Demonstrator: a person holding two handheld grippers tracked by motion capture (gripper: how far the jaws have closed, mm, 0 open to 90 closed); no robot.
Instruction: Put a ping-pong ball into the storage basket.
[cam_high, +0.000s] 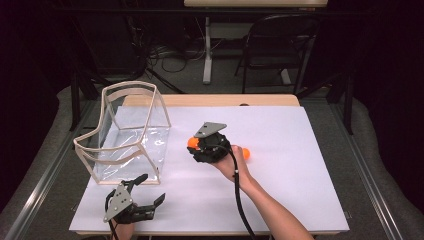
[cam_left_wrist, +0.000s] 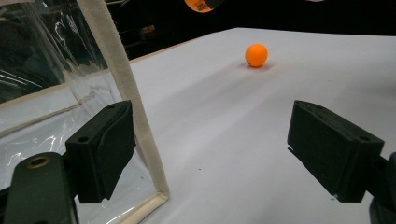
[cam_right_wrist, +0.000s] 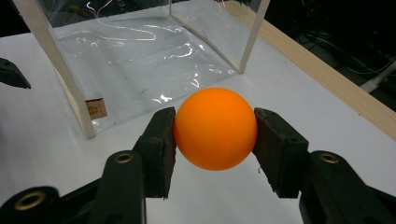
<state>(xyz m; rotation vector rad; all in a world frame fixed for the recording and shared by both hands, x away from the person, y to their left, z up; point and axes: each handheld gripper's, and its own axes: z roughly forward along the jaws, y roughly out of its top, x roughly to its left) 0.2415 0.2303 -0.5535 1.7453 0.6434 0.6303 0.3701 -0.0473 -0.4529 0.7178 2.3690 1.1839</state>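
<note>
Your right gripper (cam_right_wrist: 215, 128) clamps an orange ball (cam_right_wrist: 215, 128) at frame centre. The clear bag (cam_high: 131, 134) (upper left) looks empty. Your left gripper (cam_high: 145, 188) gapes wide; a second ball (cam_left_wrist: 256, 55) lies beyond.

This looks like a lab or test room set up for recording, not a home. The white-topped table (cam_high: 280, 190) stands on a grey padded floor, with dark surroundings on every side. Behind the table a black folding chair (cam_high: 280, 45) sits beside the white leg of another desk (cam_high: 207, 50), and loose cables (cam_high: 170, 55) lie tangled on the floor left of that leg. Dark stands (cam_high: 75, 95) rise near the table's far left corner, probably equipment supports, though they are too dim to tell.
</note>
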